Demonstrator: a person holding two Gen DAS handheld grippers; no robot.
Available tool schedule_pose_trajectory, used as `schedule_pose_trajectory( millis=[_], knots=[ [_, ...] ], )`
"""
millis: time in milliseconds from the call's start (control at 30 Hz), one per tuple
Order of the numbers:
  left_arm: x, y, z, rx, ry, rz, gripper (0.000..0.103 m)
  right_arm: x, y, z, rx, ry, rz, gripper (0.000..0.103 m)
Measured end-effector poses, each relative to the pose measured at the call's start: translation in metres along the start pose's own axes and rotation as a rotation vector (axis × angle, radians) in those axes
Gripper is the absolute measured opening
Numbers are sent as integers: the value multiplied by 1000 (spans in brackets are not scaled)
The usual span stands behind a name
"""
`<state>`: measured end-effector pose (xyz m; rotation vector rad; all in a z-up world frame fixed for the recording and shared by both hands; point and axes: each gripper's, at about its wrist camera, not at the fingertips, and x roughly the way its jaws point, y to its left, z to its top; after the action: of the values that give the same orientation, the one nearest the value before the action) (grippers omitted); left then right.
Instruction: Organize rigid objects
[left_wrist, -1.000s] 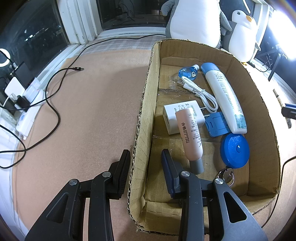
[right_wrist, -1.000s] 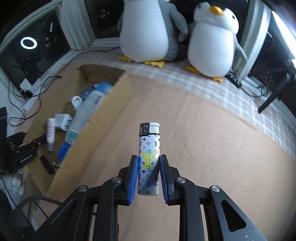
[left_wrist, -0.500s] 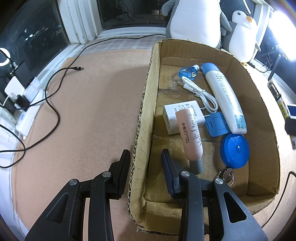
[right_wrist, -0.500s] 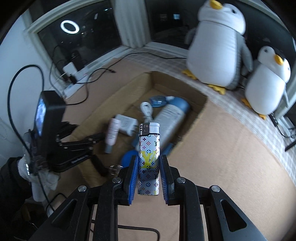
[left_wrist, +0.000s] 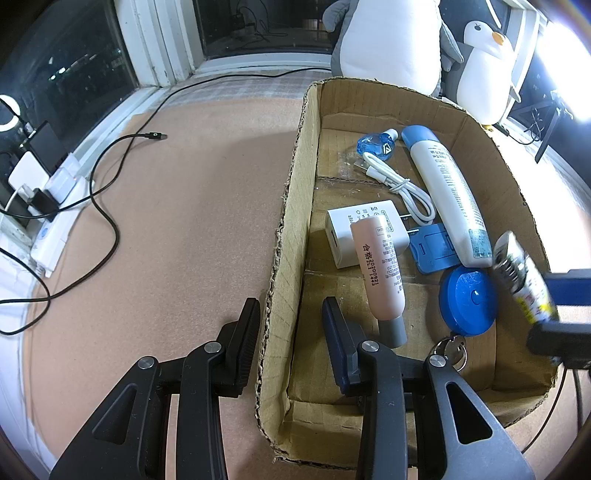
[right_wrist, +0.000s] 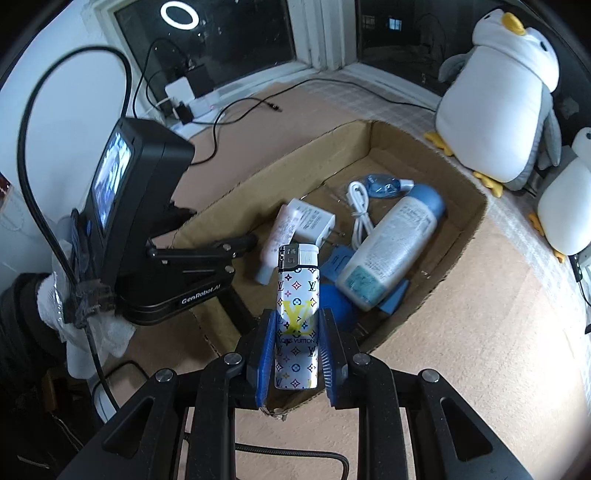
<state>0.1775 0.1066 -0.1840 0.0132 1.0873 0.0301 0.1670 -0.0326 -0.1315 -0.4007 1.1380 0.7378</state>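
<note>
The patterned lighter (right_wrist: 297, 314) stands upright, pinched at its lower half between the blue pads of the right gripper (right_wrist: 297, 341), and it hangs over the near end of the cardboard box (right_wrist: 469, 218). Half a second ago it was still short of the box; a second ago it was out over bare table. From the left wrist view it now shows at three o'clock, blurred, its metal head (left_wrist: 511, 258) poking over the right wall above the blue tape measure (left_wrist: 467, 299).

The left gripper (left_wrist: 291, 334) has not budged: jaws apart, empty, straddling the box's left wall (left_wrist: 291, 236), one finger outside and one inside.

Inside the box nothing has shifted: pink tube (left_wrist: 380, 273) lying across the white charger (left_wrist: 364, 230), white cable (left_wrist: 400, 184) at twelve o'clock of it, the big white bottle (left_wrist: 445, 192) at one o'clock, keys (left_wrist: 450, 350) by the tape measure. Two plush penguins (right_wrist: 502, 99) sit beyond the far end.
</note>
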Motion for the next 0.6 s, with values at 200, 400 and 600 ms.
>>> schedule_pose_trajectory(
  millis=[200,400,600],
  knots=[
    [0,0,0,0,0,0,34,11,1,-1,-8,29,12,21],
    [1,0,0,3,-1,3,34,15,1,0,-2,34,6,21],
    [-1,0,1,3,-5,15,33,9,-3,-2,19,16,8,24]
  ],
)
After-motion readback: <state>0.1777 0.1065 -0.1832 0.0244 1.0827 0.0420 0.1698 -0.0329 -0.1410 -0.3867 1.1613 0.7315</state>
